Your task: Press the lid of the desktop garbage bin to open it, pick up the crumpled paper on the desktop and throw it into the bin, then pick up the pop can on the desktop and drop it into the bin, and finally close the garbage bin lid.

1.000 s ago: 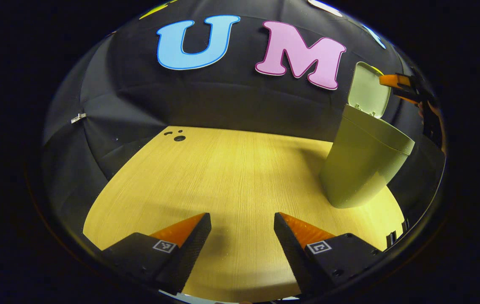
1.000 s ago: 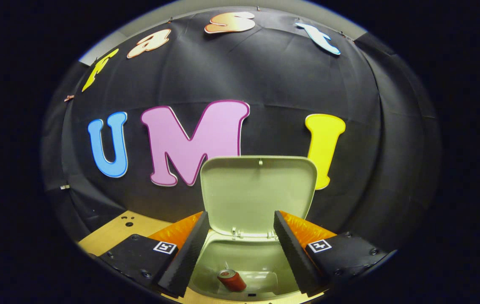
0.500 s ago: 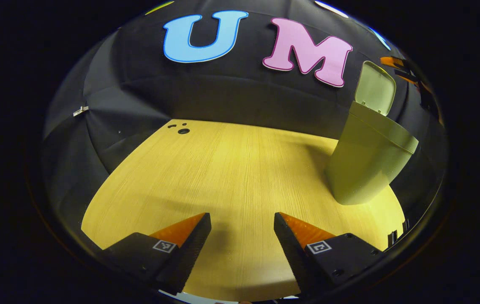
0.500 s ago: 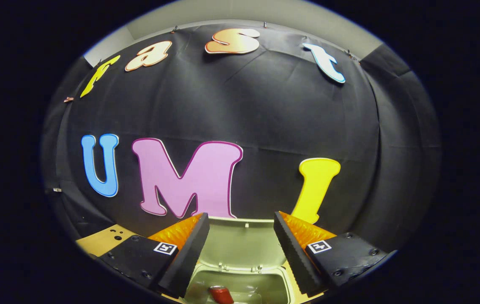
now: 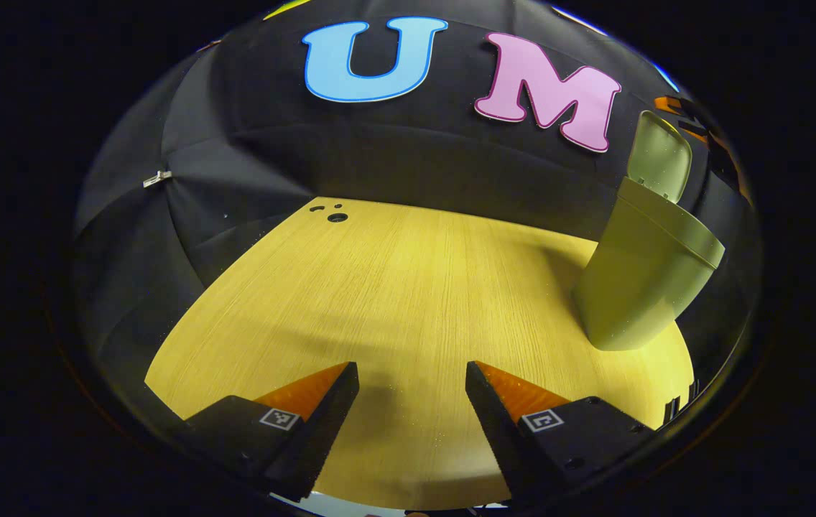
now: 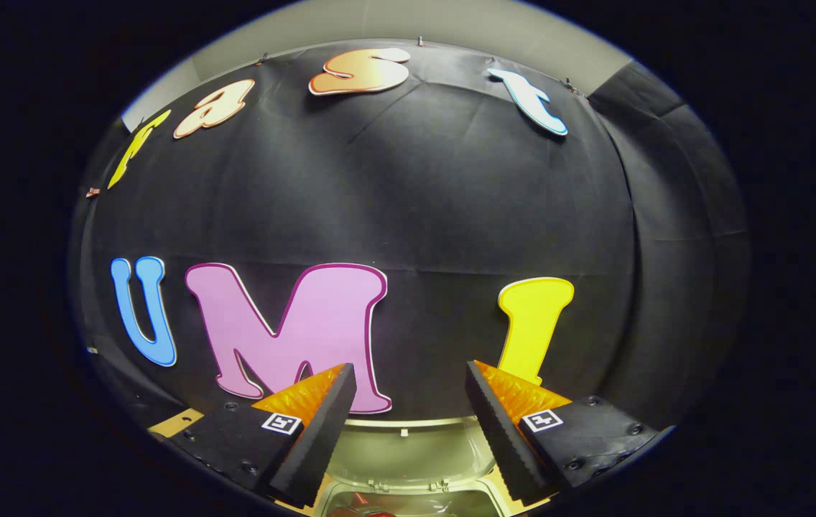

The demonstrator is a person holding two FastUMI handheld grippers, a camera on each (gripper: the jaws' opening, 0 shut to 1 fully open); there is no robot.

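I hold both grippers with fingers spread, empty. My left gripper (image 5: 411,391) hovers over the desk (image 5: 393,287); the bin (image 5: 641,276) stands near its right edge, lid (image 6: 408,452) raised below my right gripper (image 6: 410,402).

1. A pale yellow wood-grain tabletop (image 5: 393,287) is seen in the left gripper view, with its grain running away from the camera.
2. Small dark round holes (image 5: 337,217) are set near its far left edge.
3. A small silvery clip (image 5: 157,178) is fixed on the black cloth wall (image 5: 250,165).
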